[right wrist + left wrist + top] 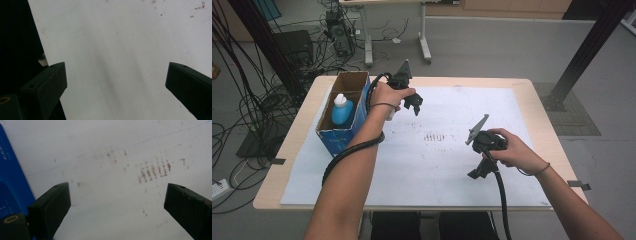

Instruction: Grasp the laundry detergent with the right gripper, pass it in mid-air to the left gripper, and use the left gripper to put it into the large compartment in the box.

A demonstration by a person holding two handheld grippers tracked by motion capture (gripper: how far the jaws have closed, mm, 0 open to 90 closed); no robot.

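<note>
My left gripper (pixel 413 106) hovers over the white sheet (pixel 447 165) just right of a blue cardboard box (pixel 343 112). In the left gripper view my left gripper (pixel 117 207) stands open over the bare sheet, with nothing between the jaws, and the box's blue wall (pixel 11 185) is at the left edge. A blue bottle with a white cap (pixel 342 110) stands inside the box. My right gripper (pixel 477 174) points down near the table's front right. Its own view shows my right gripper (pixel 116 87) open over blank sheet.
Reddish-brown smudge marks (pixel 436 136) lie on the sheet's middle, also seen as marks (pixel 153 172) ahead of the left jaws. The sheet's front edge and the dark drop beyond it (pixel 15 37) lie left of the right jaws. Cables and equipment (pixel 337 35) crowd the floor behind the table.
</note>
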